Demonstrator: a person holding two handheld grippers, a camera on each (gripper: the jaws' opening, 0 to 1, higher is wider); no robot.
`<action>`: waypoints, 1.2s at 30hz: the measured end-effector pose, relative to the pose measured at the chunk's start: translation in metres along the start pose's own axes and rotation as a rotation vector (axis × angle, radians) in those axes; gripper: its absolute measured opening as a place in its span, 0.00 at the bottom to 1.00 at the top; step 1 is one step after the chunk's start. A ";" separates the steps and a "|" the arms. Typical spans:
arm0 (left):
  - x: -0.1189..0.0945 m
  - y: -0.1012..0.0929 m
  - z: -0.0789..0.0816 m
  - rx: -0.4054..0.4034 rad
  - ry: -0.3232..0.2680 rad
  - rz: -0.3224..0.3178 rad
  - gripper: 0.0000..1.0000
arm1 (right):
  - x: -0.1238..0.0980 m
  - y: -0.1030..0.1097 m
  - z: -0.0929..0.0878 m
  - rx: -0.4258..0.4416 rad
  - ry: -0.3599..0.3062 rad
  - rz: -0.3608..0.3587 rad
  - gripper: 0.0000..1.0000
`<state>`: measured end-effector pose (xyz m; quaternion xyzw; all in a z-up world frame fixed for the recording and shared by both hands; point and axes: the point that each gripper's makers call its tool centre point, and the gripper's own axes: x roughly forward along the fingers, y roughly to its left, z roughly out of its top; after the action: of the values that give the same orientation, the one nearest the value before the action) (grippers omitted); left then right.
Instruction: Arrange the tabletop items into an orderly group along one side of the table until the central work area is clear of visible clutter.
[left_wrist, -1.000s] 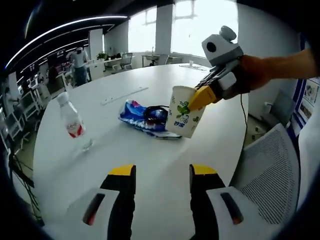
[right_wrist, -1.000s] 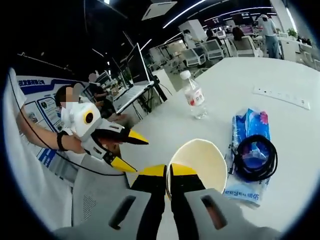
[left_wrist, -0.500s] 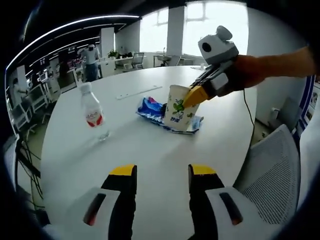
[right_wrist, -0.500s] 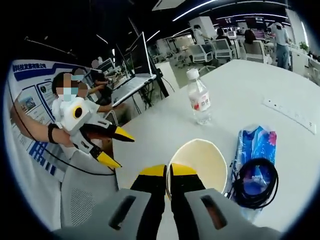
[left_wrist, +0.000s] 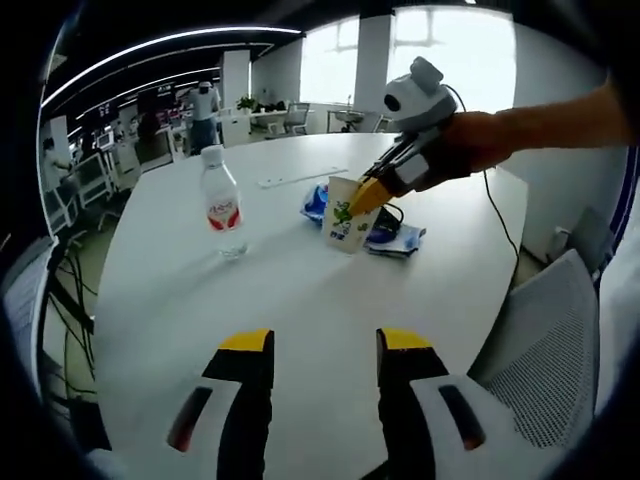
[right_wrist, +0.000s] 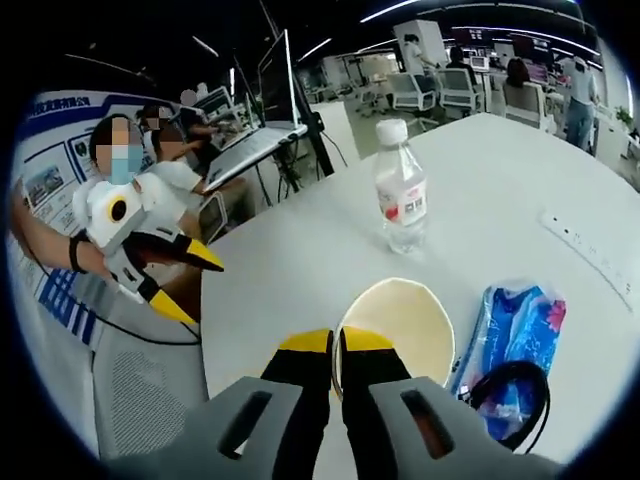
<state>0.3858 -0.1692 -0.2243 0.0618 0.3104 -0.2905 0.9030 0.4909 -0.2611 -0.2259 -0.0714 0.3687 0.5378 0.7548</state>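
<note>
The cup has come down beside the pack, right gripper pinching its thin, crushable rim, best held lightly; left gripper hangs open nearby.

Ahead of my left claw the tabletop lies bare up to the water bottle, so there is free passage on the near side of the bottle. Beside the bottle, apart from it, stand the paper cup, pinched at its rim by my right claw, and the blue packet under a black cable coil, blocking that flank.
</note>
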 end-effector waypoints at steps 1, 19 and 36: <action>-0.002 0.003 -0.001 -0.007 -0.002 0.005 0.40 | 0.003 -0.002 0.001 -0.008 0.008 -0.004 0.00; -0.010 0.016 -0.014 -0.056 -0.026 0.038 0.41 | 0.057 -0.016 -0.001 -0.235 0.150 -0.064 0.00; -0.007 0.013 -0.016 -0.066 -0.020 0.026 0.42 | 0.071 -0.049 0.020 -0.392 0.226 -0.124 0.00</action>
<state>0.3806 -0.1503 -0.2337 0.0332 0.3099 -0.2690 0.9113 0.5534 -0.2173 -0.2707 -0.2992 0.3343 0.5403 0.7119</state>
